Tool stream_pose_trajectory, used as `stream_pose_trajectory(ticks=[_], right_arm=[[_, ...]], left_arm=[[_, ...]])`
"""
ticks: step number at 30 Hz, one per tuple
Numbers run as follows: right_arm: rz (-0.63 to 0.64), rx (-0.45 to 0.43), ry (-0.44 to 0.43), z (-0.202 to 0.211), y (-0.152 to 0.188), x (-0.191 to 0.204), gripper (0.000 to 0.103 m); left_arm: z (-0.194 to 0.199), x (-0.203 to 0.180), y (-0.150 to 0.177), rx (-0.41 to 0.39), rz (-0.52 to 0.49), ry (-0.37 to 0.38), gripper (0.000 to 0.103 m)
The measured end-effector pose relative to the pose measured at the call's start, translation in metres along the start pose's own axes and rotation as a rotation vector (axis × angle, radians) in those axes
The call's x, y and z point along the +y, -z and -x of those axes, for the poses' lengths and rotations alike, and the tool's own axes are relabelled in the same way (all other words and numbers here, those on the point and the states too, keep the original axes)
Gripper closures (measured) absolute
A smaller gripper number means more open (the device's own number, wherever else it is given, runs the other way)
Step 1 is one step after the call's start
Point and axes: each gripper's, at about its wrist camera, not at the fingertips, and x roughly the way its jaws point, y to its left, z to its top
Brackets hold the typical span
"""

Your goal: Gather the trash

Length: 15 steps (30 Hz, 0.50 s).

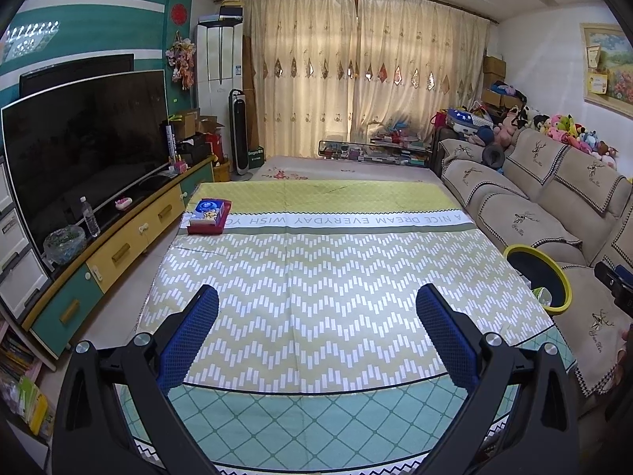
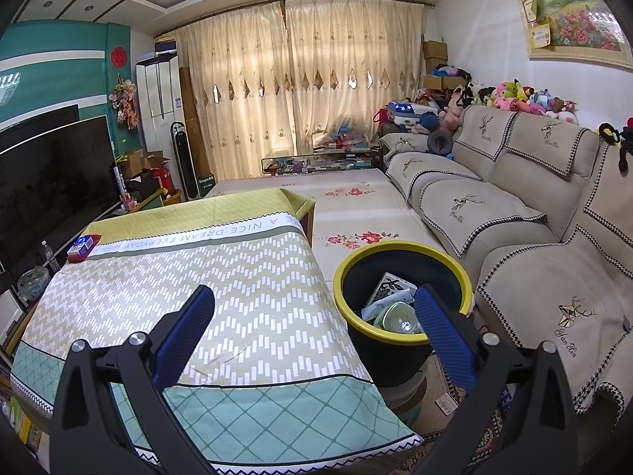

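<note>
A dark bin with a yellow rim (image 2: pixel 403 251) stands on the floor between the covered table and the sofa; the same bin (image 1: pixel 560 277) shows at the table's right edge in the left wrist view. Inside lie a patterned carton (image 2: pixel 389 287), a clear plastic cup (image 2: pixel 399 316) and other scraps. My right gripper (image 2: pixel 314 304) is open above the table's right edge, its right finger over the bin's rim, nothing held. My left gripper (image 1: pixel 316 301) is open over the zigzag tablecloth (image 1: pixel 316 277), holding nothing. A red tray with a blue tissue pack (image 1: pixel 207 215) sits at the far left corner.
A beige sofa (image 2: pixel 514 213) runs along the right, with plush toys on its back. A TV (image 1: pixel 79 146) on a low cabinet (image 1: pixel 130 245) with a water bottle (image 1: pixel 90 217) lines the left. A glass table (image 1: pixel 372 150) stands far back by the curtains.
</note>
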Motion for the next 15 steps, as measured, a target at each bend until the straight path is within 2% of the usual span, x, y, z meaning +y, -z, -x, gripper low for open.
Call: stream_pose_trajectory(ticks=[8,12,15], right_arm=[[0.006,0.015,-0.007,-0.006,-0.001,0.001,0.007],[0.011,0.052,-0.086,-0.028,-0.014,0.008,0.007],[0.021,0.13,-0.132,-0.077,-0.024,0.026,0.007]], left_arm=[[-0.009,-0.001,-0.003,-0.003,-0.011,0.009,0.005],[-0.042,0.009,-0.012,0.056,0.0,-0.008,0.005],[-0.086,0.021,-0.02,0.103,0.005,-0.029,0.005]])
